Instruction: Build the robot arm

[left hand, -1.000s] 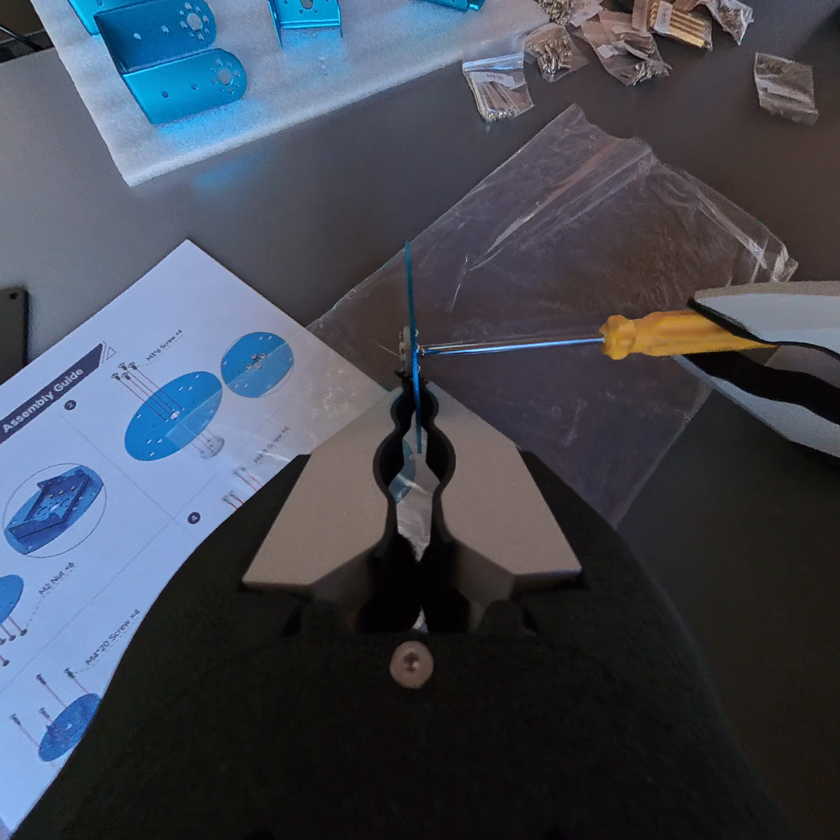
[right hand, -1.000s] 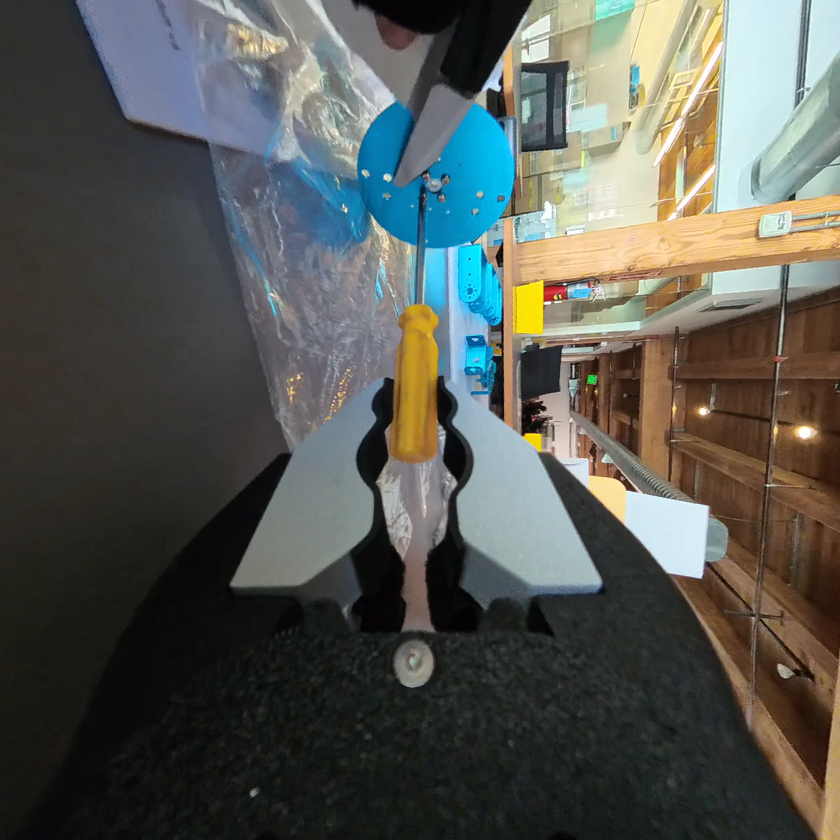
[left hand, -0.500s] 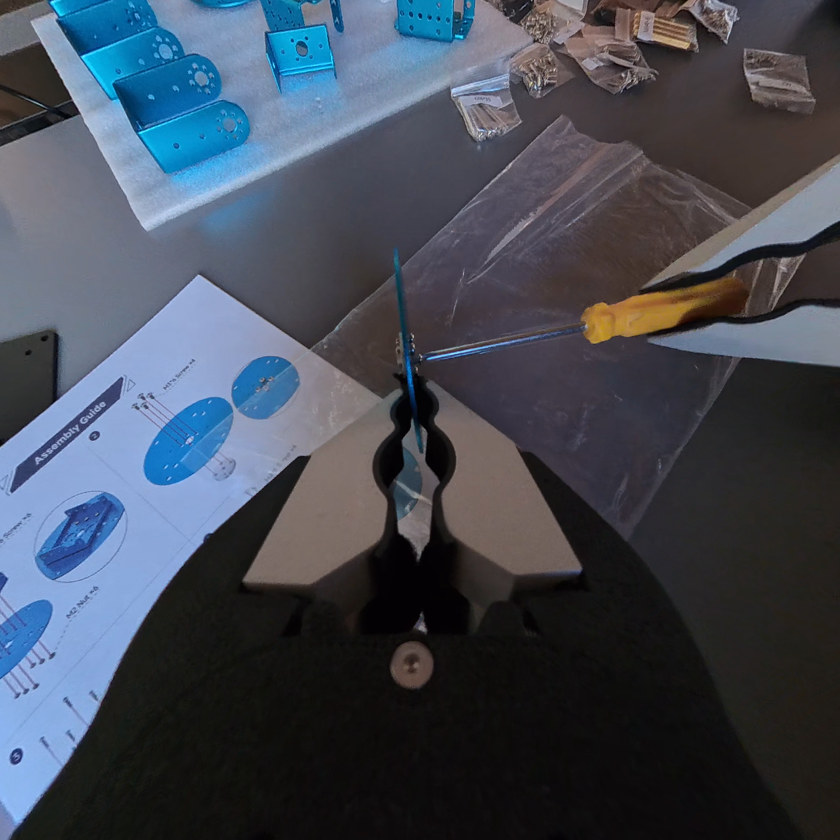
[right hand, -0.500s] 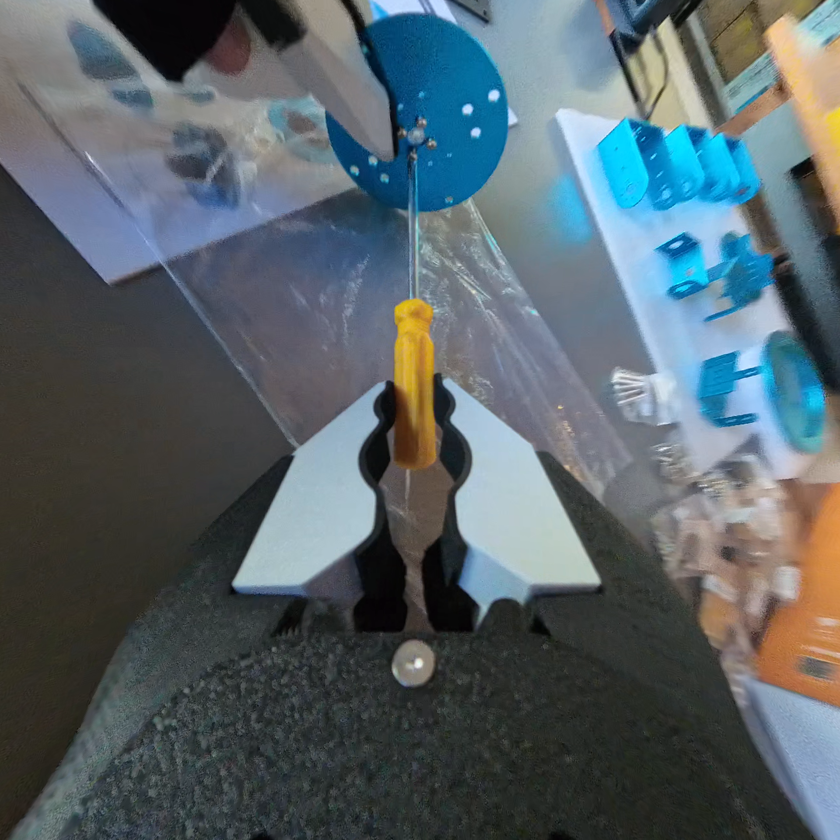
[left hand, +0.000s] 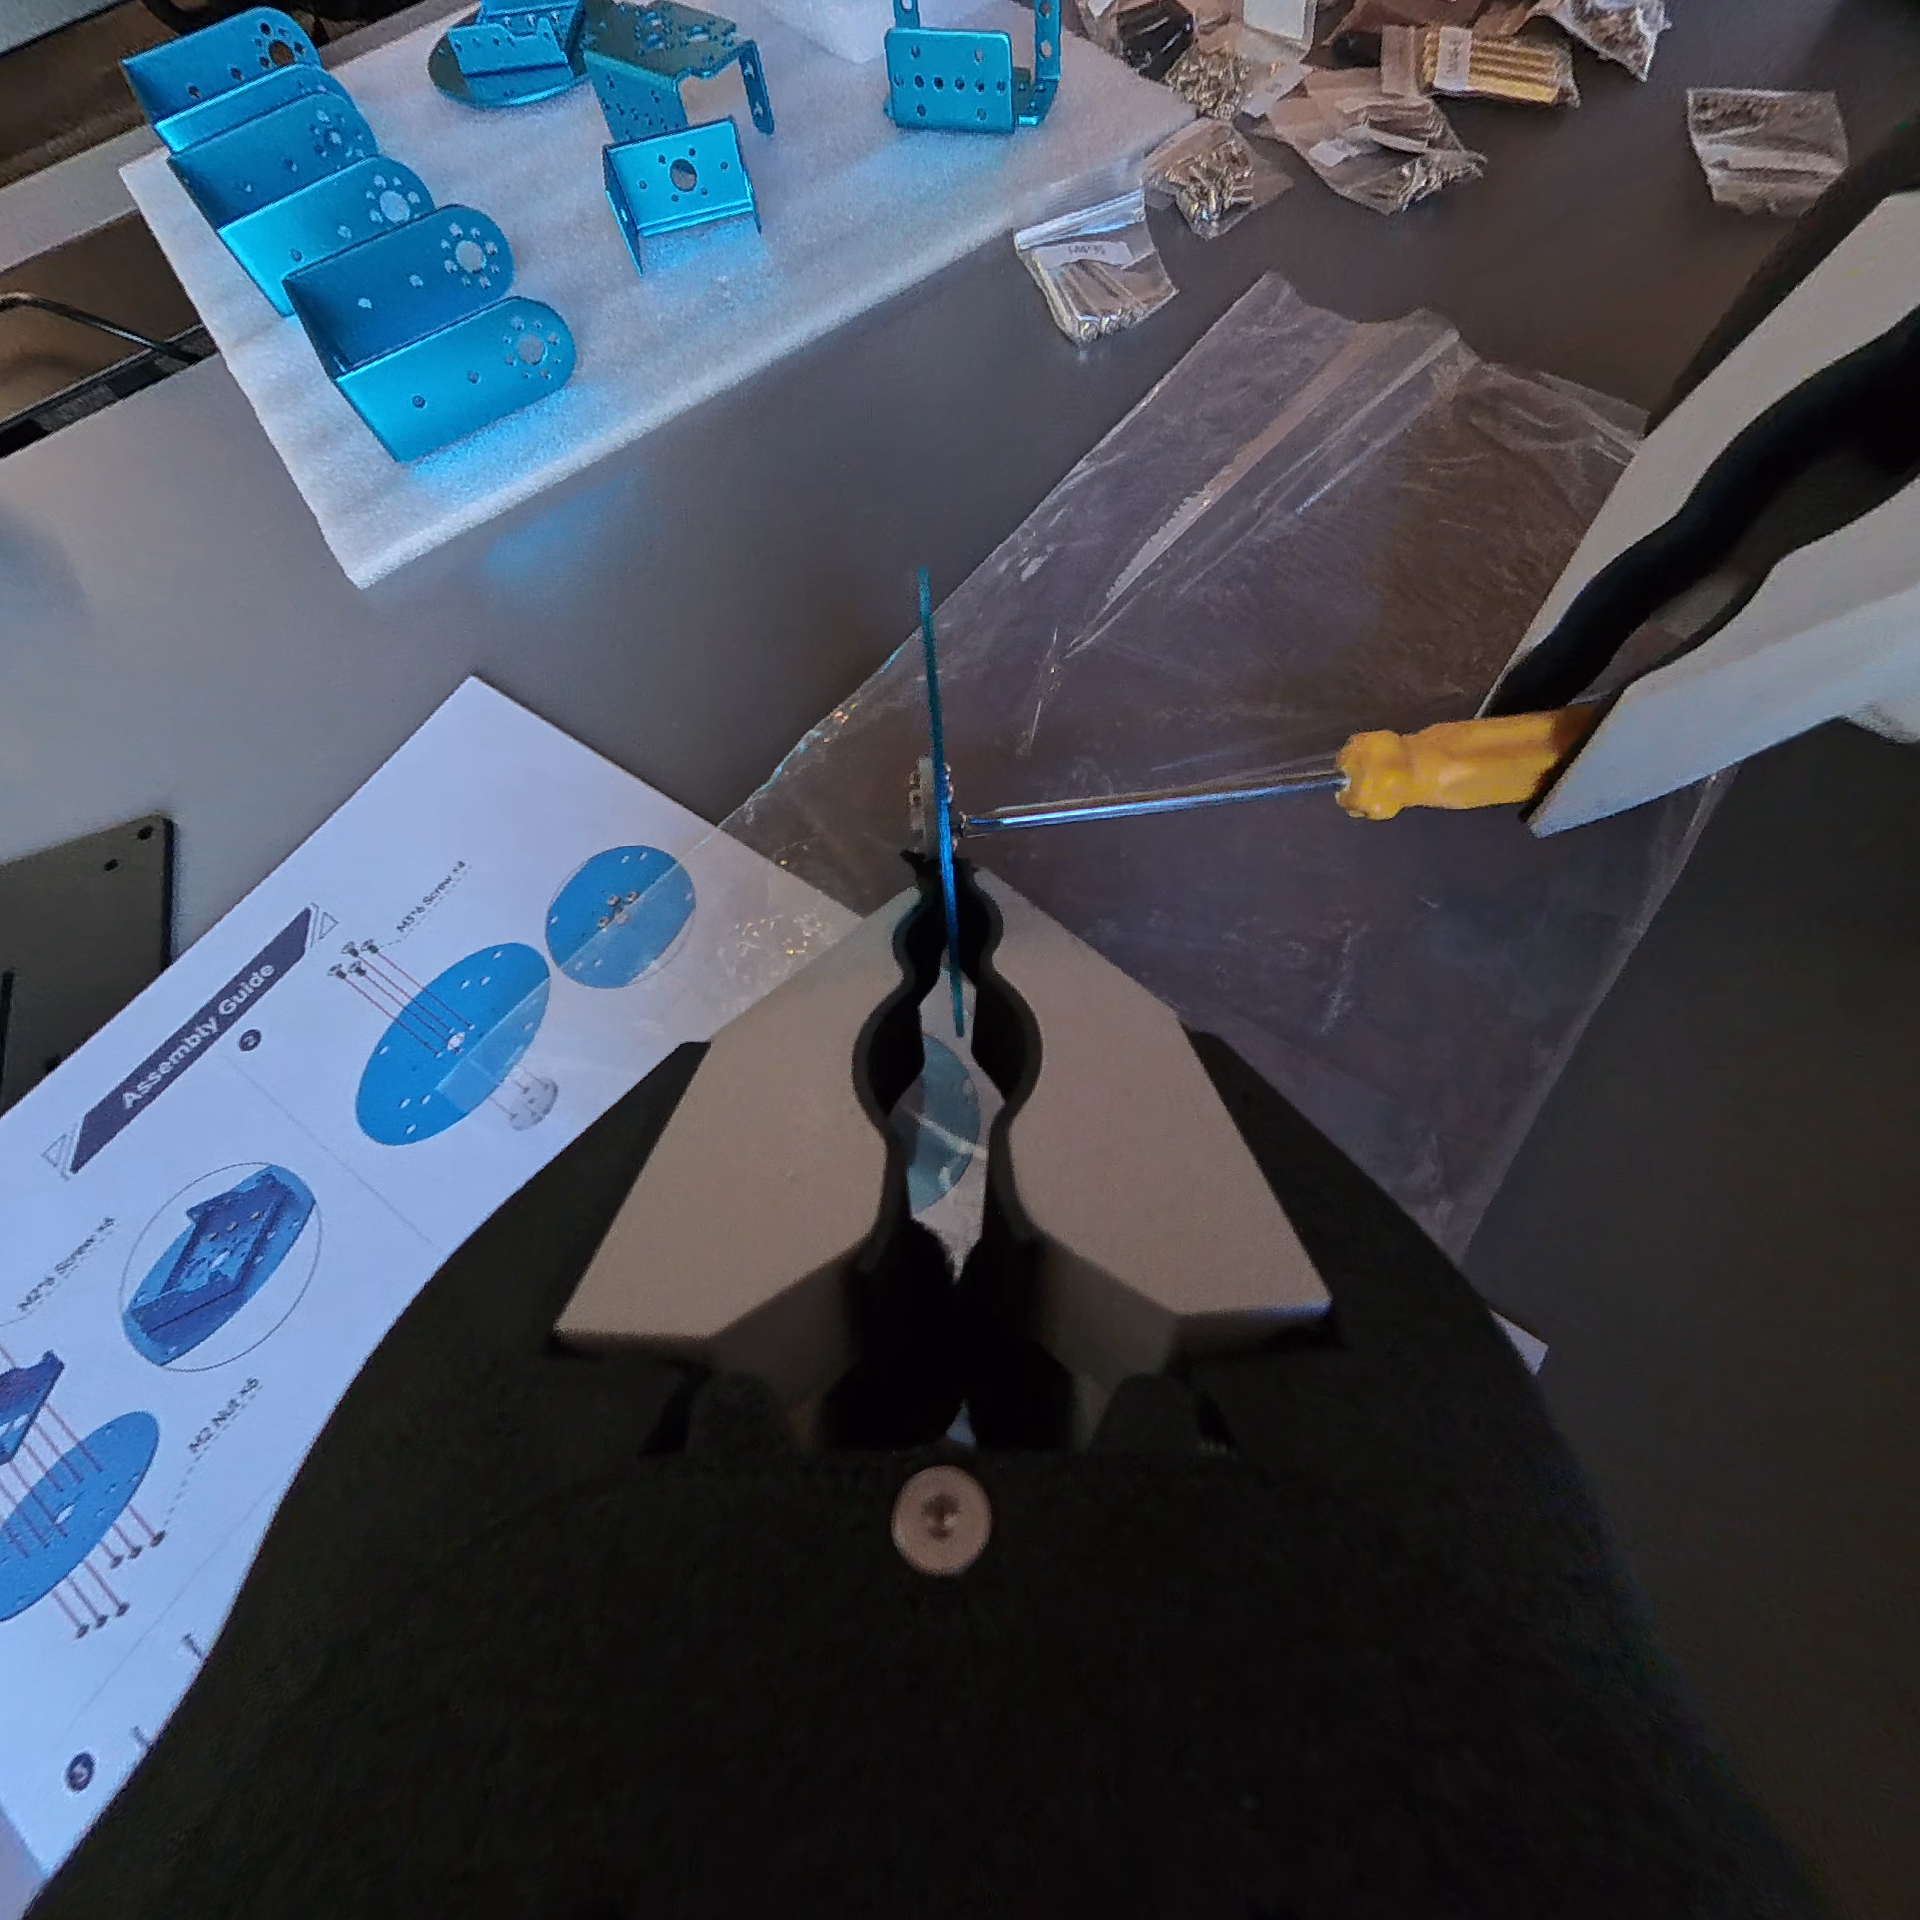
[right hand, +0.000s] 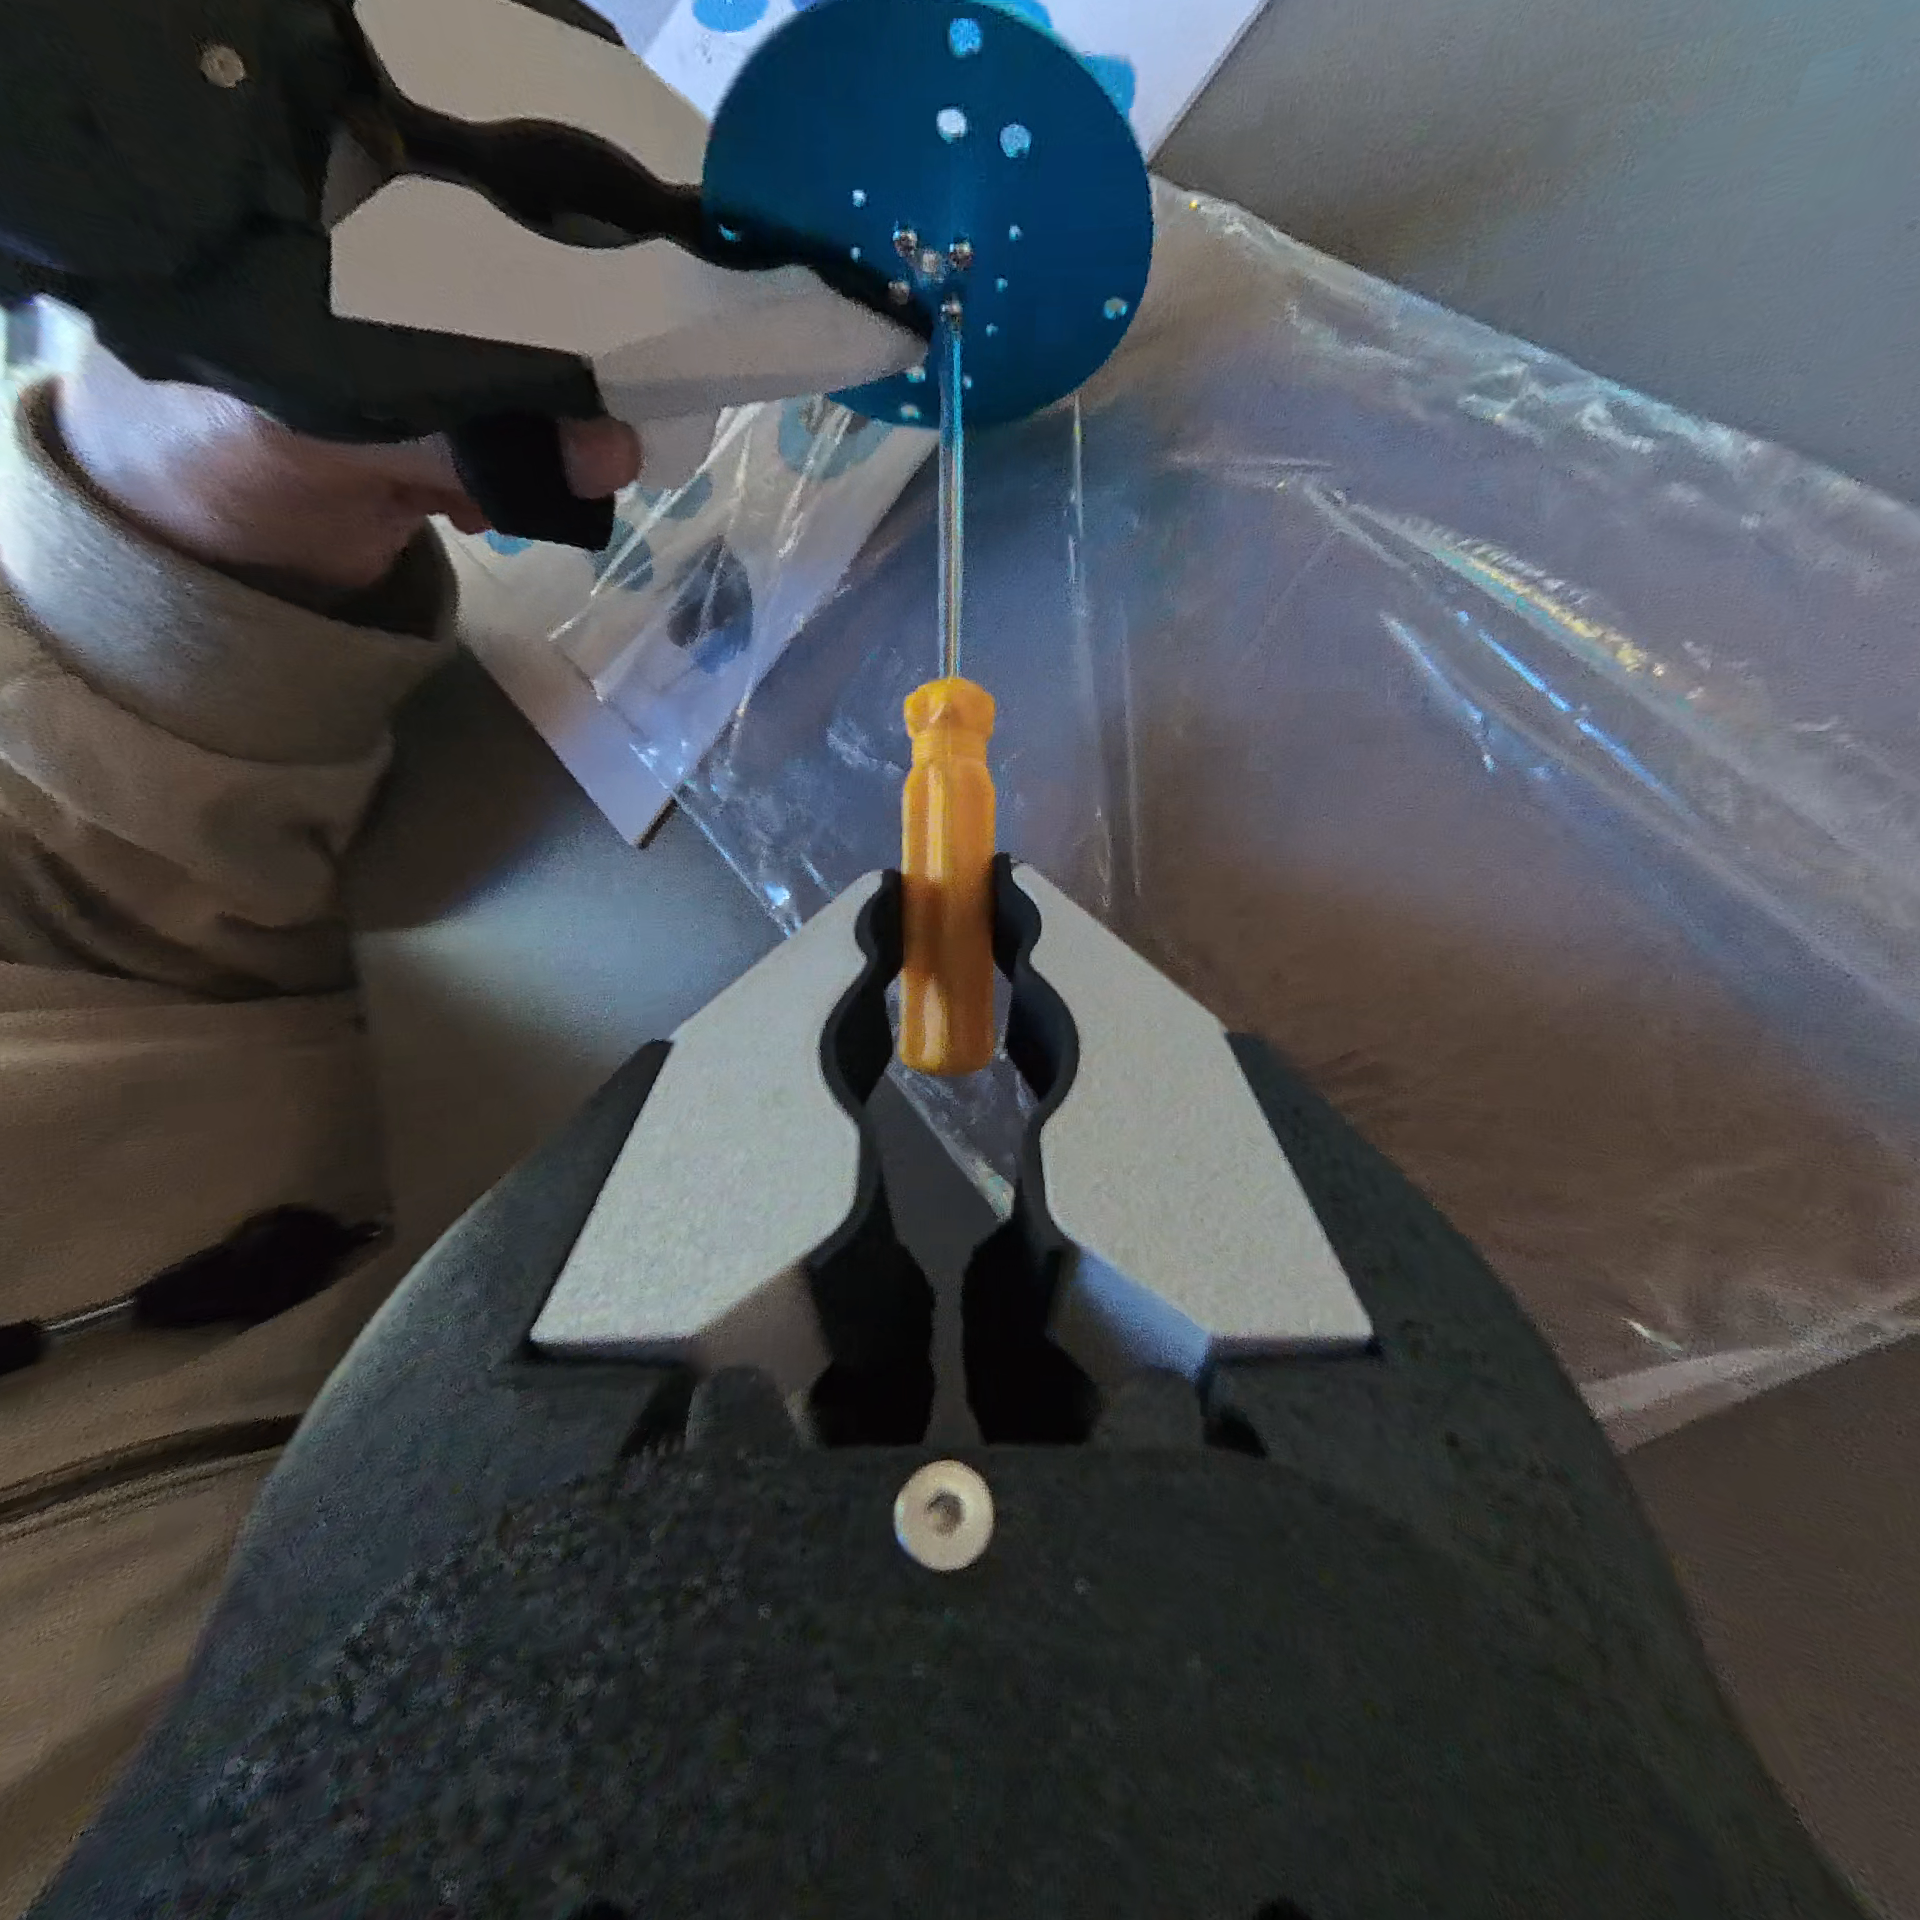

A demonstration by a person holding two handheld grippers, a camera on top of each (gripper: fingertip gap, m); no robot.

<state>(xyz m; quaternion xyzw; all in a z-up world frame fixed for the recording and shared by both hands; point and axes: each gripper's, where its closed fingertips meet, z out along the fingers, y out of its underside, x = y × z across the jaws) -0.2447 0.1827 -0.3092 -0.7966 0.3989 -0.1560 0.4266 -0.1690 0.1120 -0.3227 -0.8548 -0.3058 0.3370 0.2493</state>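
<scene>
Blue disc (right hand: 940, 156) stands on edge above the clear plastic bag (left hand: 1351, 644) on the worktop (left hand: 675, 603), pinched at its rim by the left tongs (left hand: 951, 883). Right tongs (right hand: 945, 883) clamp the yellow-handled screwdriver (right hand: 945, 883) — its tip sits on a screw (right hand: 951, 307) near the disc's centre. Judged best: keep shaft square to the plate — steady, light pressure.

Each camera sits close behind its own fingers, angled down at the table (left hand: 727, 582). Both views share the blue disc (right hand: 935, 187), screwdriver (right hand: 945, 883) and plastic bag (left hand: 1299, 623), upper centre.
</scene>
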